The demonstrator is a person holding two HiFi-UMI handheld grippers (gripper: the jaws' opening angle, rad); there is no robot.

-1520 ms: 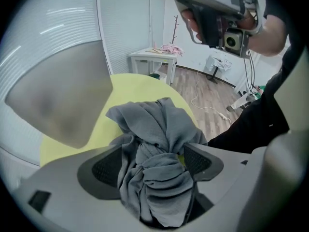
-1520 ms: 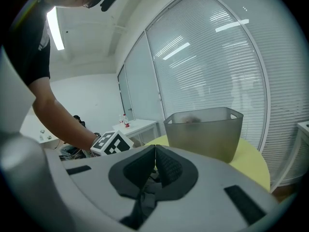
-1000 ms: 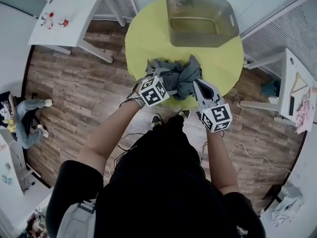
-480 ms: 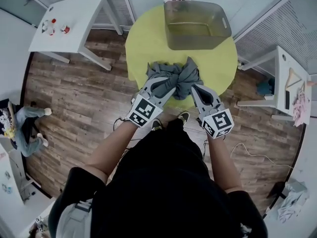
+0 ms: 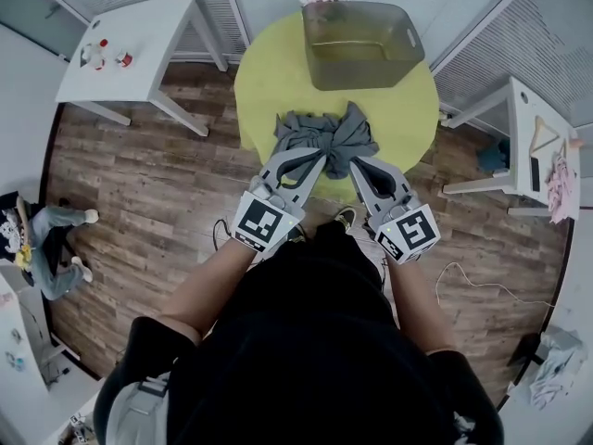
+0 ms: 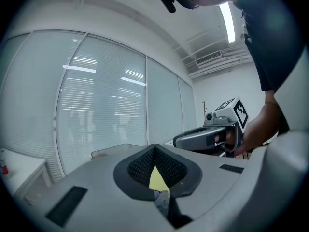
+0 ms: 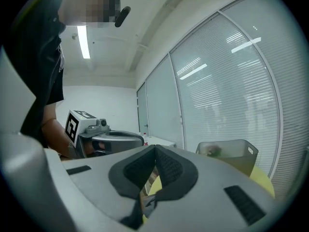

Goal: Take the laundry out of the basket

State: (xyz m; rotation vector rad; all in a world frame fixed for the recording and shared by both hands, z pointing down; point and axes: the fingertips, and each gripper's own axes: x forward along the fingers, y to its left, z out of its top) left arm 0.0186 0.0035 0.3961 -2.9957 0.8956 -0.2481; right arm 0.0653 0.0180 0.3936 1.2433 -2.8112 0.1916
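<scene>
A crumpled grey garment (image 5: 329, 137) lies on the round yellow table (image 5: 269, 82), at its near side. The translucent laundry basket (image 5: 408, 40) stands at the far side and looks almost empty inside. My left gripper (image 5: 318, 158) meets the garment's near edge, jaws shut (image 6: 154, 151), with a scrap of grey cloth showing low between them. My right gripper (image 5: 355, 162) sits just right of it, shut (image 7: 155, 151) on the gathered middle of the garment. Each gripper view shows the other gripper close beside it.
A white side table (image 5: 139, 35) with small red-and-white items (image 5: 102, 54) stands at the left. Another white table (image 5: 537, 146) with a hanger and pink cloth stands at the right. A person (image 5: 46, 239) sits on the floor far left. Cables and loose clothes (image 5: 556, 369) lie on the wooden floor.
My left gripper has drawn back from on top of the garment to its near edge and its jaws have closed there. The right gripper stayed at the garment, which now lies a little more spread.
</scene>
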